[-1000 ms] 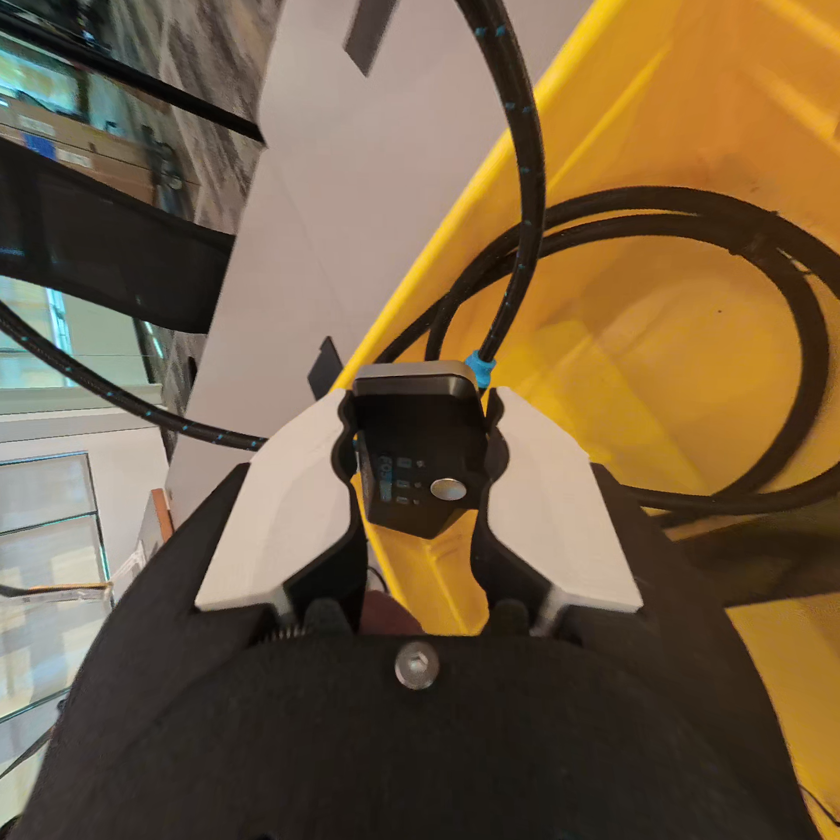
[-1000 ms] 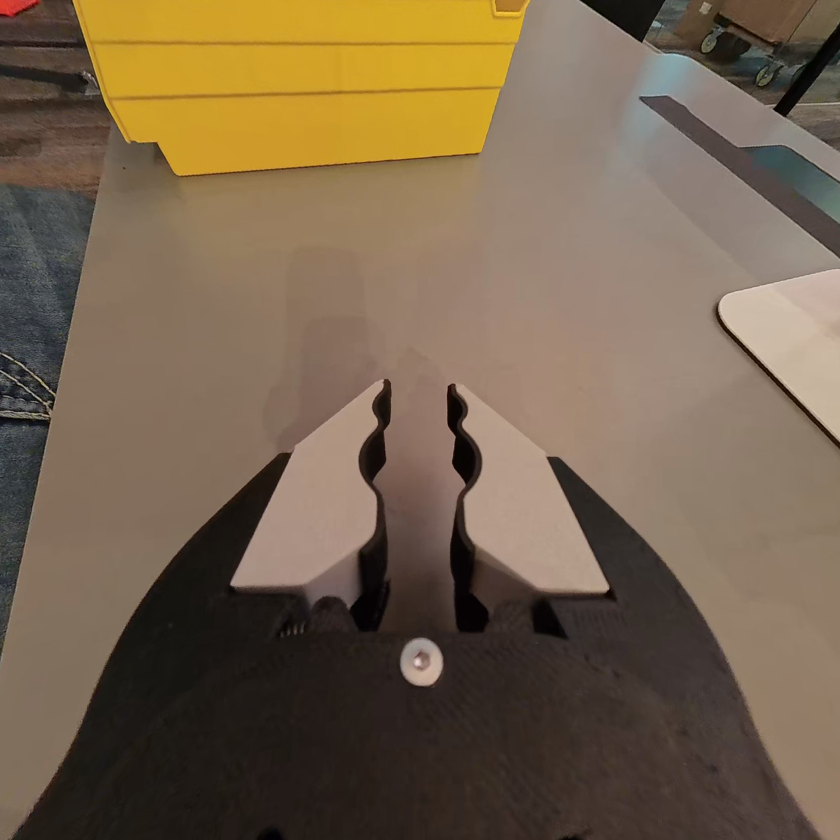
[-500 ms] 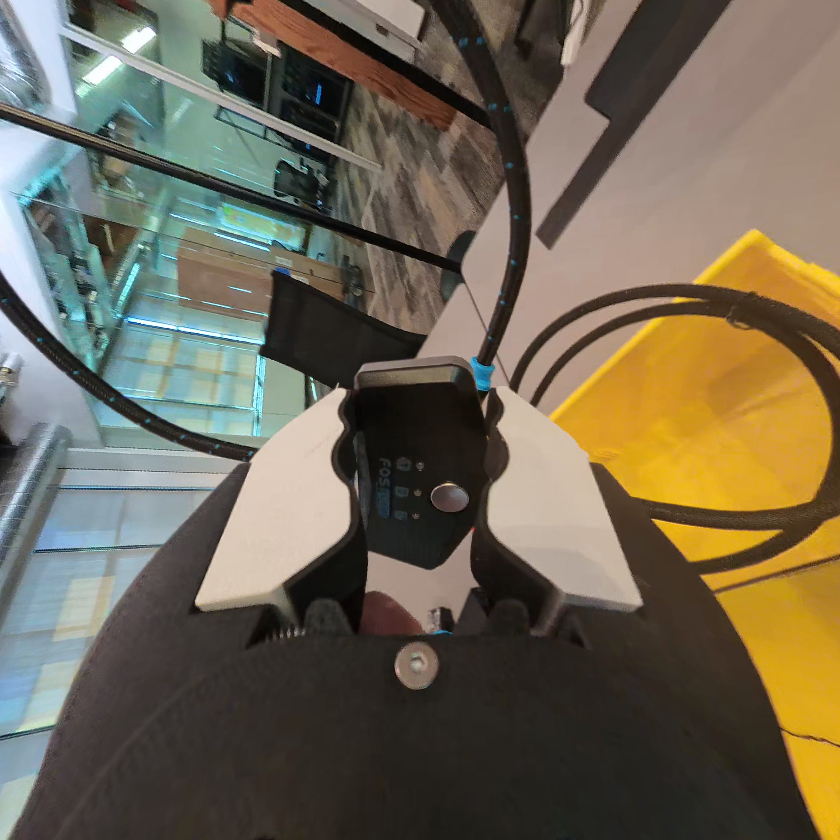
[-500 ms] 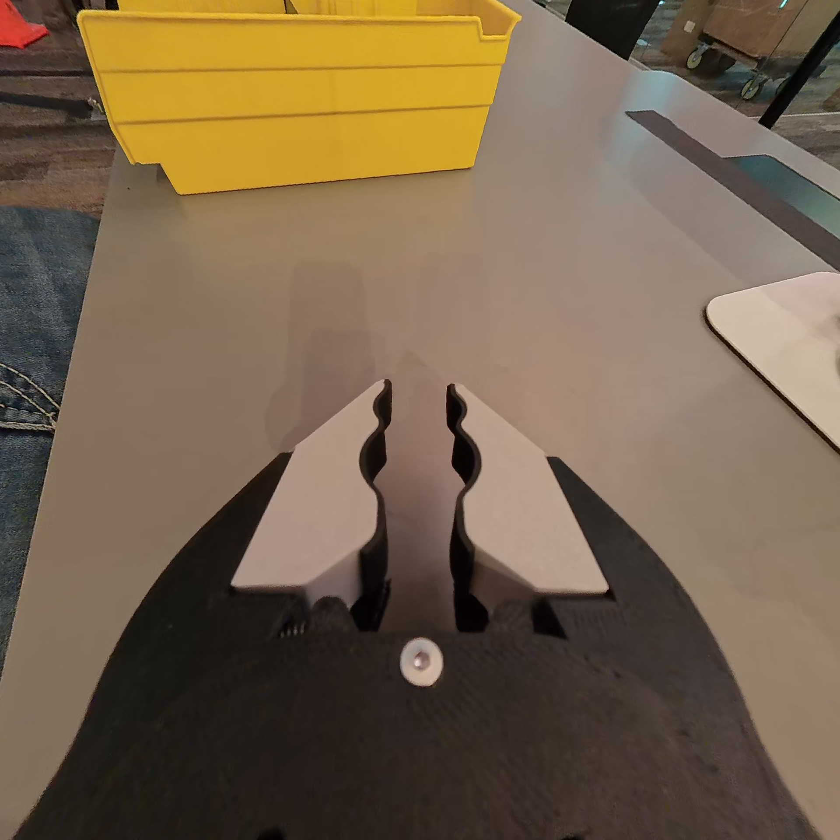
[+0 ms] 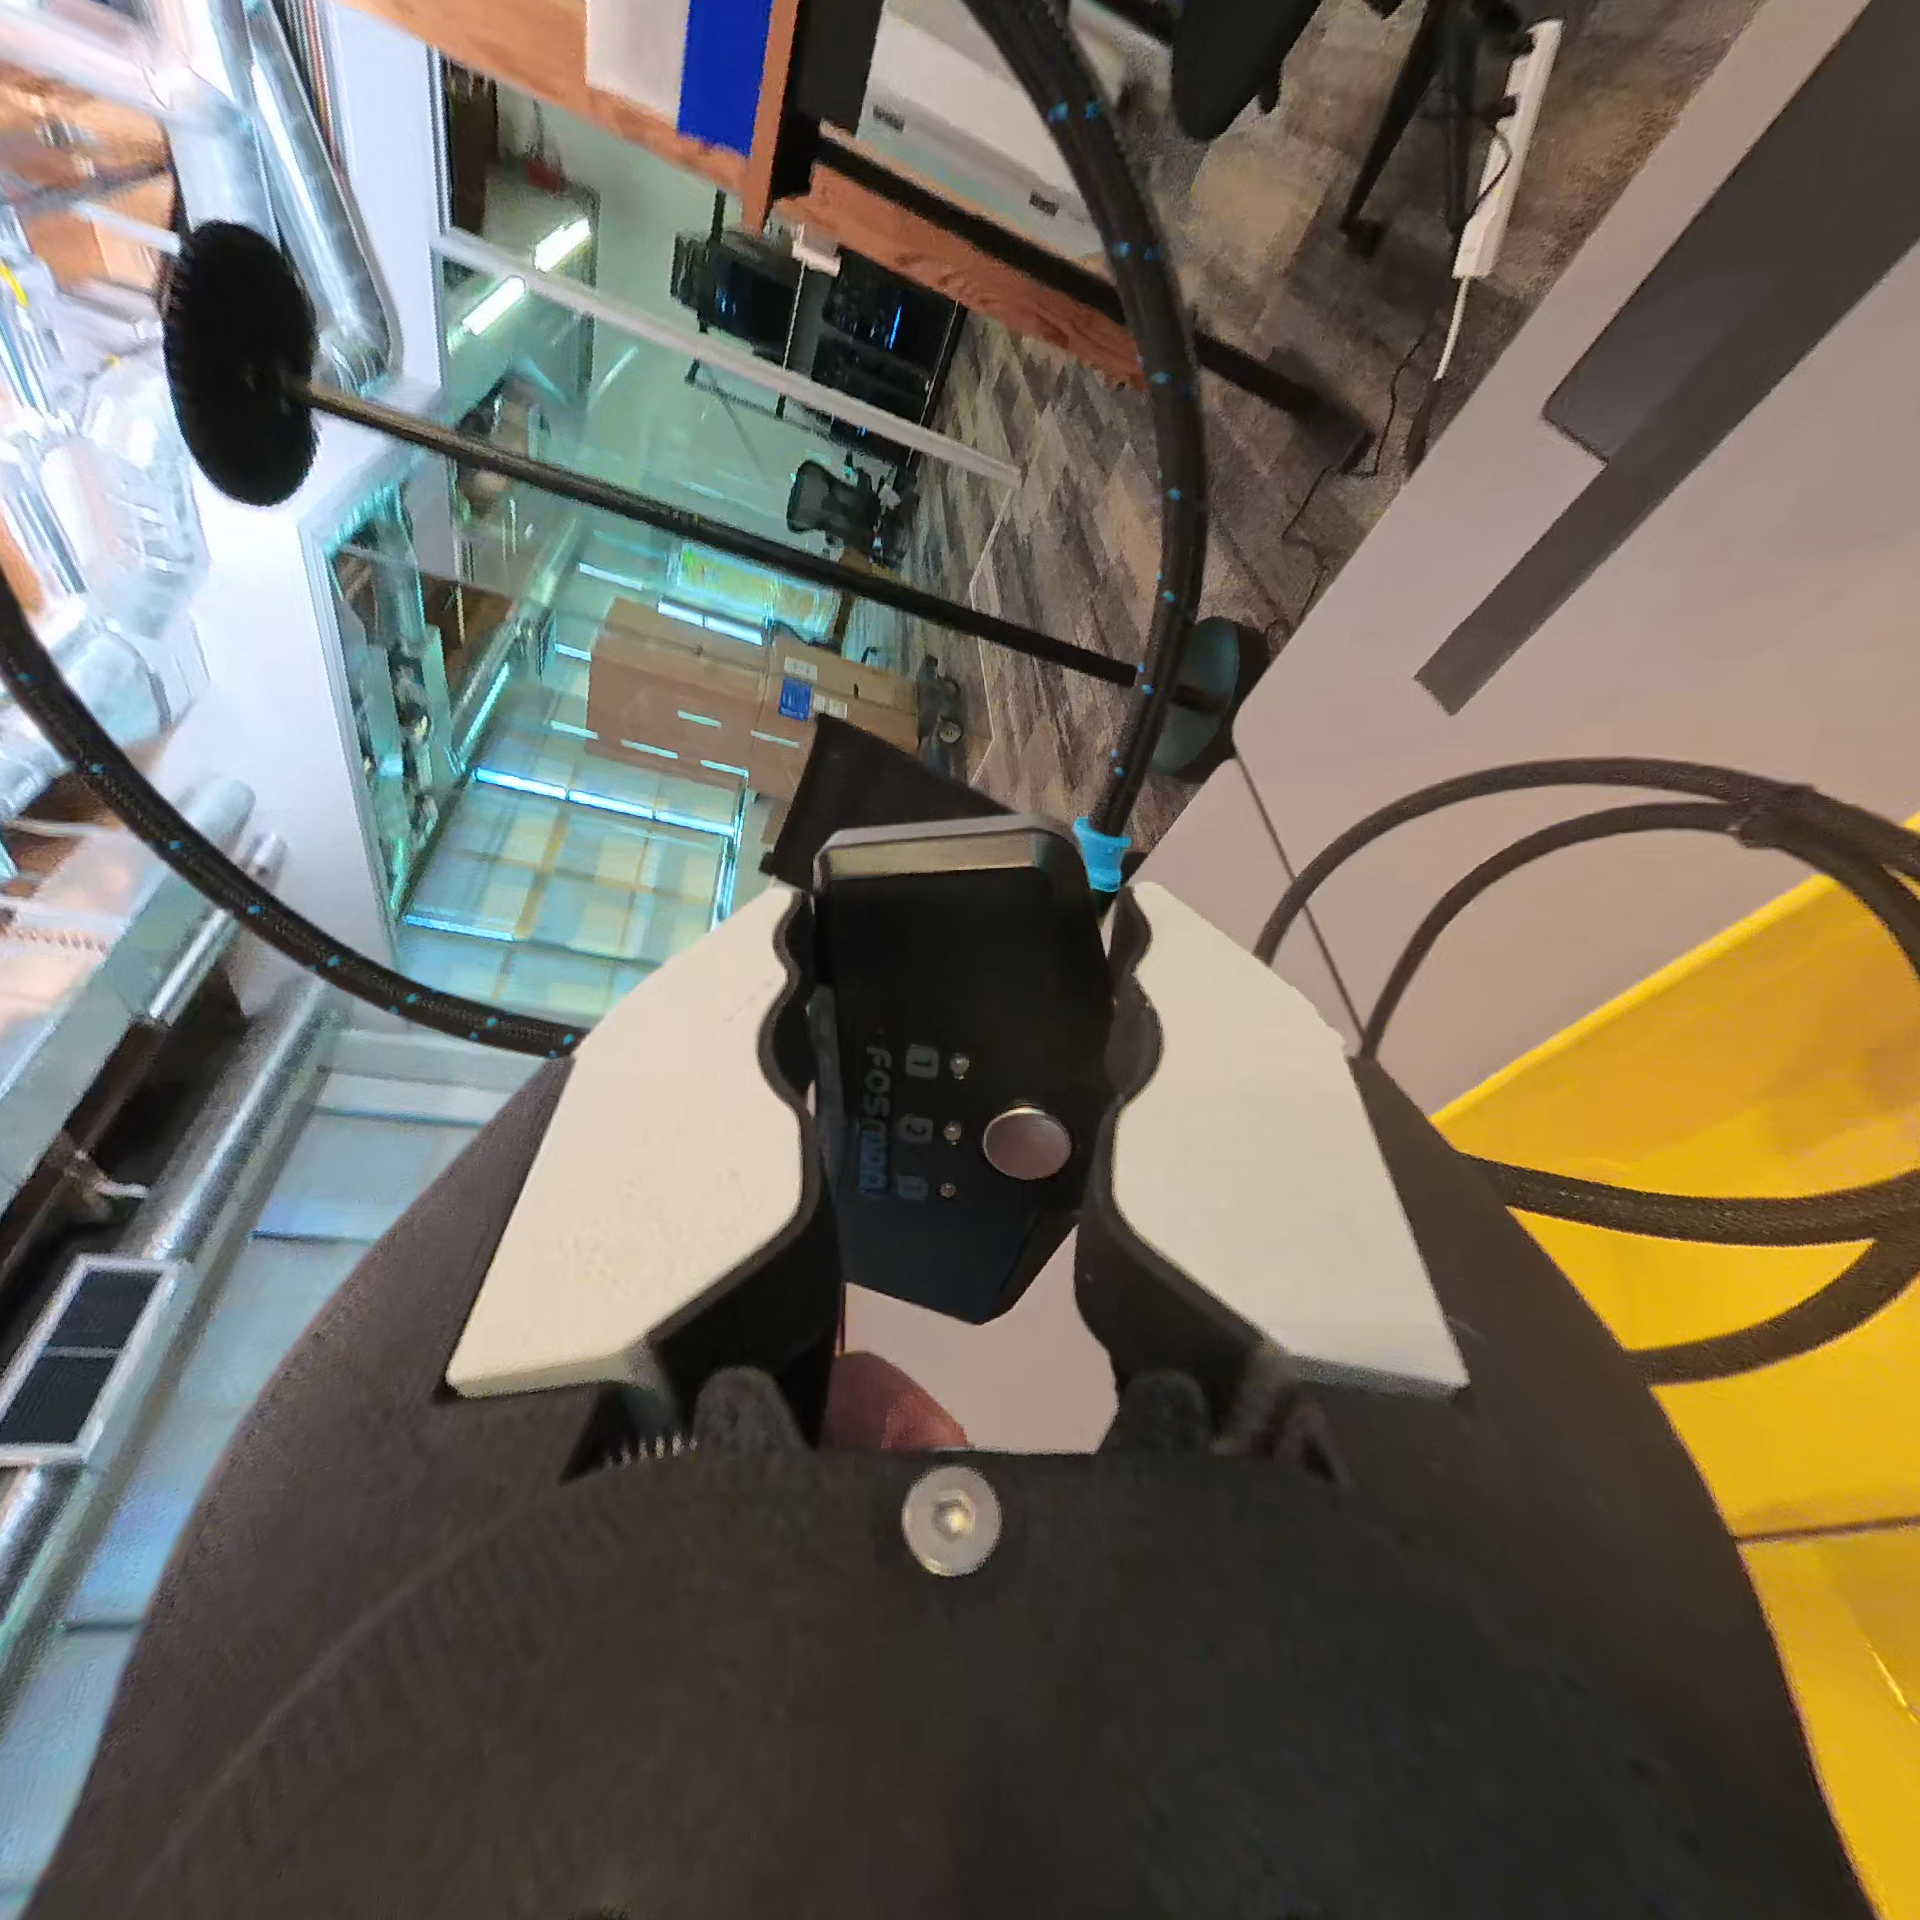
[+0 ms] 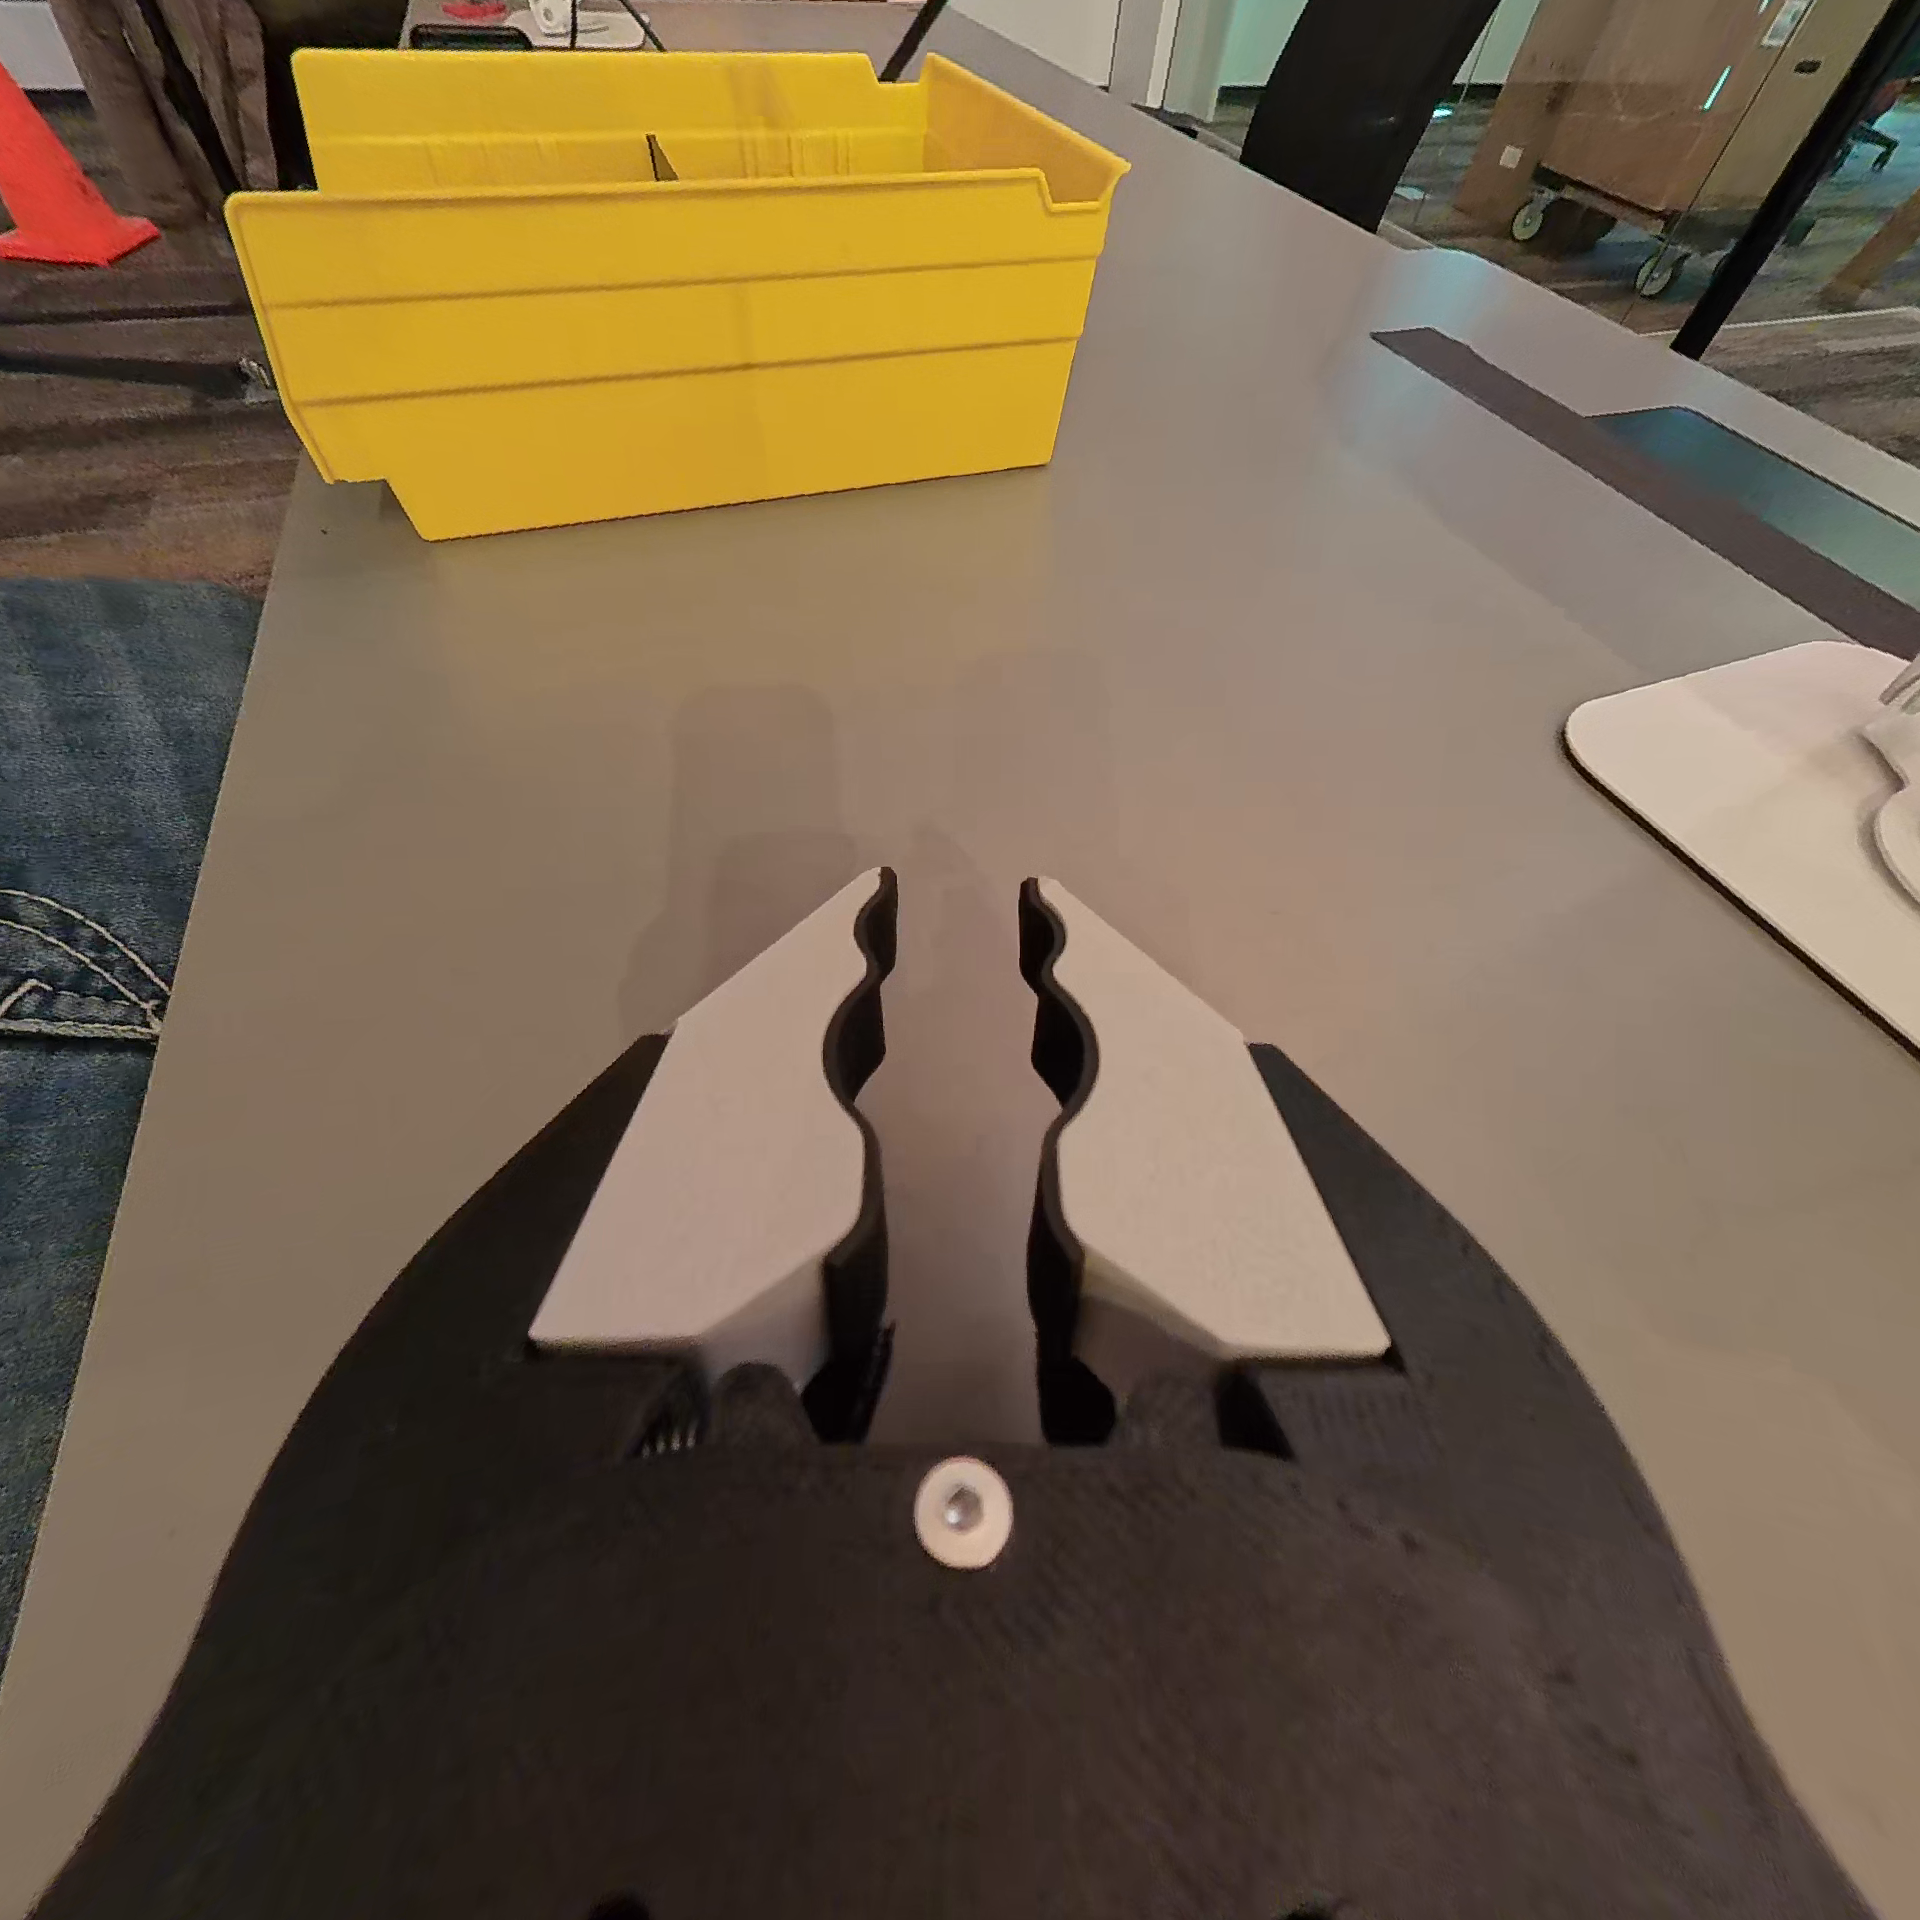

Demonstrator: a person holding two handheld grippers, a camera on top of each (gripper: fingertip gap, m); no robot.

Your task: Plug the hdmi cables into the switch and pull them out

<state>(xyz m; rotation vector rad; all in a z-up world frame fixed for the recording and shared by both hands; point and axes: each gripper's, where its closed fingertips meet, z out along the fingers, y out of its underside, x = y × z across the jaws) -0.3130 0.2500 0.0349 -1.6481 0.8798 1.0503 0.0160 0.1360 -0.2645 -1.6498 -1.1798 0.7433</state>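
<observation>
Switch point(image 5: 961, 1081), black w/ a silver button, sits clamped between the white fingers point(image 5: 665, 1132) of the left gripper point(image 5: 958, 914), held up off the grey table point(image 5: 1621, 665). Braided black hdmi cable point(image 5: 1158, 447) w/ blue flecks runs up from the switch's far corner; more cable loops point(image 5: 1621, 810) trail to the switch's right into the yellow bin point(image 5: 1704, 1122). Right gripper point(image 6: 956, 883) hangs just above the table, jaws parted w/ nothing between them, pointing toward the bin point(image 6: 686, 343). White pad point(image 6: 1745, 790) lies well right of the bin.
</observation>
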